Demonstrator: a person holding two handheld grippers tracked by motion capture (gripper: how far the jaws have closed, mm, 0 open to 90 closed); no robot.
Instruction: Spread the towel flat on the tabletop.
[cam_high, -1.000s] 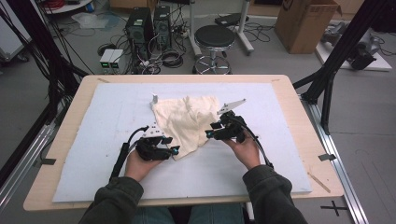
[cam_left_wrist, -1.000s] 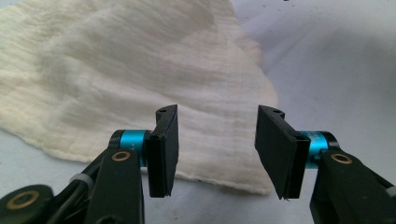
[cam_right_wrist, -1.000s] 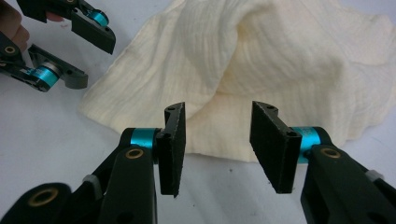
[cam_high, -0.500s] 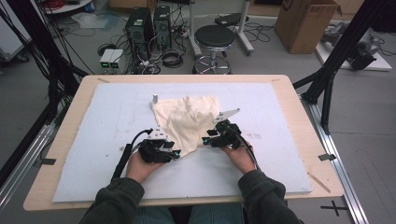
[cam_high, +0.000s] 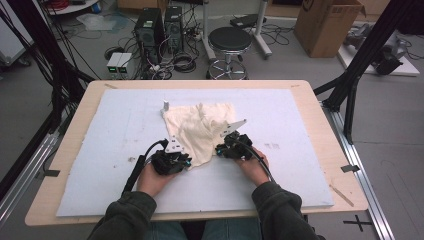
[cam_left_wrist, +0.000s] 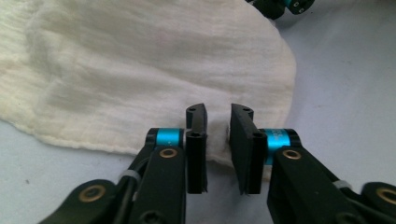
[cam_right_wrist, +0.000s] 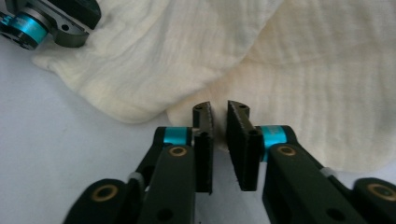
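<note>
A cream muslin cloth (cam_high: 200, 131) lies crumpled near the middle of the pale blue mat (cam_high: 300, 130) on the worktop (cam_high: 75, 125), its near edge toward the person. Both grippers are set at that edge, well apart along the hem.

Left gripper (cam_left_wrist: 218, 140): jaws have just been closing; a narrow gap is left, and a fold of the cloth edge is bunched between the pads, so it is judged clenched on the cloth. Right gripper (cam_right_wrist: 219, 135): jaws likewise have just been closing to a slim gap on the hem, cloth caught between them; grasp judged made, though how deep the bite goes cannot be told.

Step in hand is judged to be: the near edge is pinched at two points so the cloth can be lifted and spread or folded.

Notes for doing it well:
- Both pinches are to be confirmed firm before any lift; thin weave slips easily.
- Only one layer should be taken where a fold overlaps at the right.
- The two grippers are to be raised together, level, and drawn apart gently so the hem is tensioned evenly.
</note>
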